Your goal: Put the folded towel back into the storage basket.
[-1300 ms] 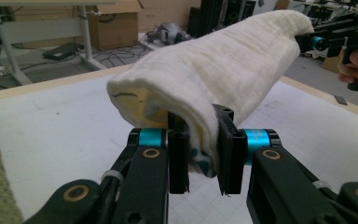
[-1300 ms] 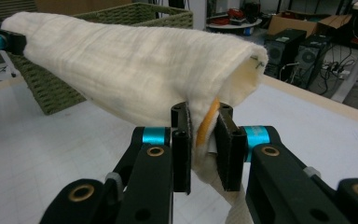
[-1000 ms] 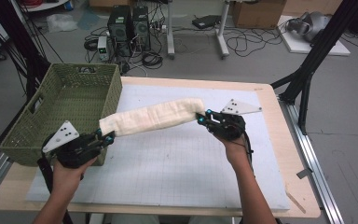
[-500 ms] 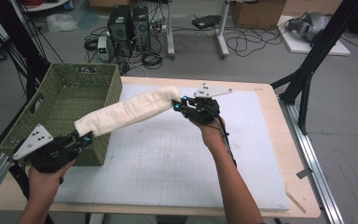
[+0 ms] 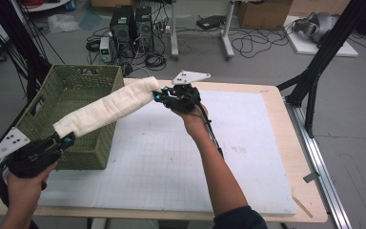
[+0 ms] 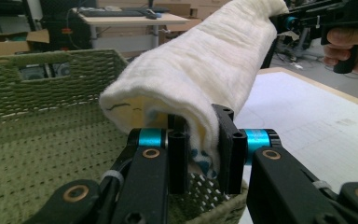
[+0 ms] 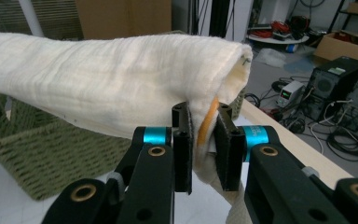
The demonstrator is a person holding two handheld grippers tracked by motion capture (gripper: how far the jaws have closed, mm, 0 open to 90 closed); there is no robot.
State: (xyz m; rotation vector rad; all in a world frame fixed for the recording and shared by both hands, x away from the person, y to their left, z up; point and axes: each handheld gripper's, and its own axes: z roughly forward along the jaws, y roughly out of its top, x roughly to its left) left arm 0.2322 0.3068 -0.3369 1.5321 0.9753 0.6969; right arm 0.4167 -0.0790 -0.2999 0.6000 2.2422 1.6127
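A folded cream towel [image 5: 106,109] hangs stretched in the air between my two grippers, slanting over the green wicker basket [image 5: 48,100]. My left gripper [image 5: 67,139] is shut on its near end by the basket's front wall; in the left gripper view the cloth [image 6: 200,74] is pinched between the jaws [image 6: 204,158], above the basket's inside [image 6: 42,140]. My right gripper [image 5: 158,97] is shut on the far end, beside the basket's back right corner. In the right gripper view the towel [image 7: 98,79] folds into the jaws [image 7: 205,144], an orange edge showing.
The basket stands on the left edge of the white gridded mat [image 5: 186,157] that covers the wooden table [image 5: 310,191]. Computer towers [image 5: 131,24], cables and black frame legs [image 5: 314,71] stand on the floor beyond the table.
Both grippers have carried the stretched towel to the left, from over the mat to over the basket. The right gripper has risen slightly.
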